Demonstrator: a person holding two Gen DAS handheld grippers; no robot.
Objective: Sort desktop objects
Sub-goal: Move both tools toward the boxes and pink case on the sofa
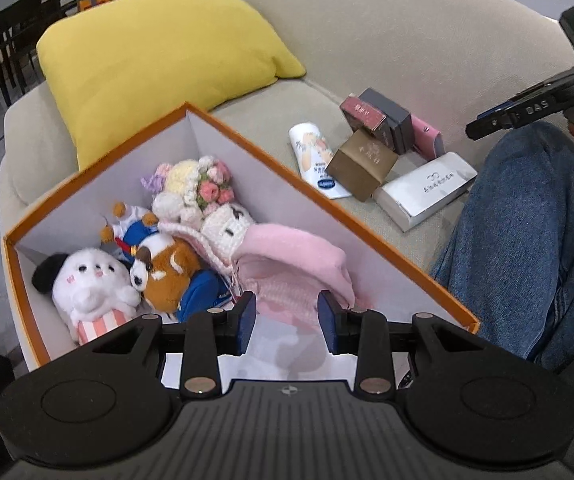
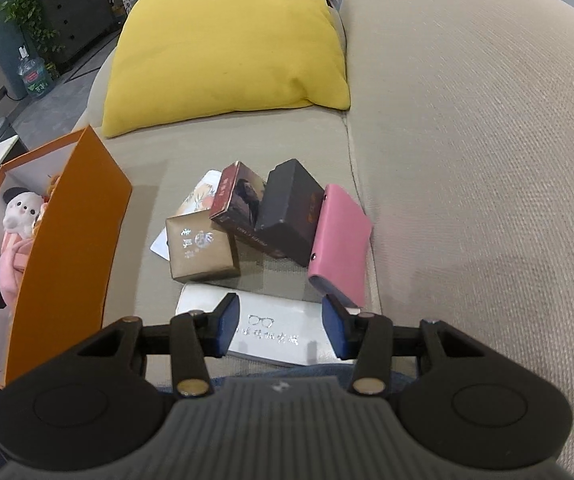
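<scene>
An orange box [image 1: 367,236] [image 2: 63,248] on the sofa holds several plush toys [image 1: 95,284] and a pink knitted piece [image 1: 291,256]. My left gripper [image 1: 287,326] hovers open above the box's near end, nothing between its fingers. Beside the box lies a pile: a silver glasses case [image 1: 427,190] [image 2: 283,328], a gold box [image 1: 361,166] [image 2: 203,250], a maroon box [image 2: 239,204], a dark box [image 2: 291,216], a pink case [image 2: 339,240] and a white tube [image 1: 311,156]. My right gripper [image 2: 281,328] hangs open above the silver case, apart from it.
A yellow cushion [image 1: 159,60] [image 2: 227,44] leans at the sofa's back. A person's leg in blue jeans [image 1: 519,240] lies right of the box. The sofa backrest [image 2: 487,120] rises on the right. A cabinet and plants stand far left in the right wrist view.
</scene>
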